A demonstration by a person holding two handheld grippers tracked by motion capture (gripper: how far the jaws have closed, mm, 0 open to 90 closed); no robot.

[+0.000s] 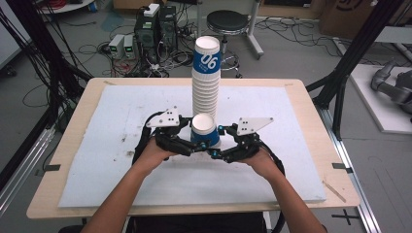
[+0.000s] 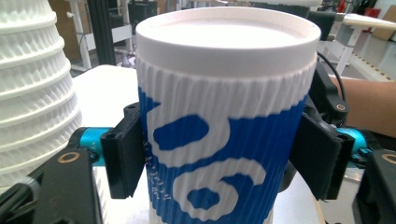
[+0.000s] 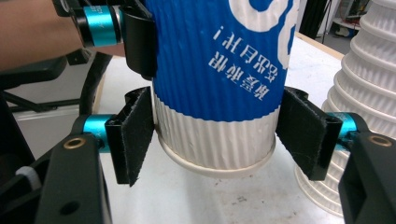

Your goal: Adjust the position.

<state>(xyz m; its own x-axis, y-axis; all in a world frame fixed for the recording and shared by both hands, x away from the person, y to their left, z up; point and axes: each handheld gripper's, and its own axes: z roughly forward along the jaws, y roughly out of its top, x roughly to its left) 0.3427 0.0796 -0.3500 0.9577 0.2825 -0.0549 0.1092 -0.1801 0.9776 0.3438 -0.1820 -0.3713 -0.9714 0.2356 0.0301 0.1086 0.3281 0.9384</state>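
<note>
2 grippers hold 1 cup.
The left gripper [image 1: 200, 144] and right gripper [image 1: 217, 148] both squeeze the upside-down blue and white cup [image 1: 204, 130], just beside the tall cup stack [image 1: 206, 82].

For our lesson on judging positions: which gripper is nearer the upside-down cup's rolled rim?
Right. The right gripper flanks the cup low, at its white band just above the rim; the left gripper clamps it higher, on the blue part.

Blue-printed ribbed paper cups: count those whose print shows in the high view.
2. One blue-and-white ribbed paper cup tops the tall white cup stack; the second blue-printed cup stands just in front of that stack. Nested cups may hide more print.
</note>
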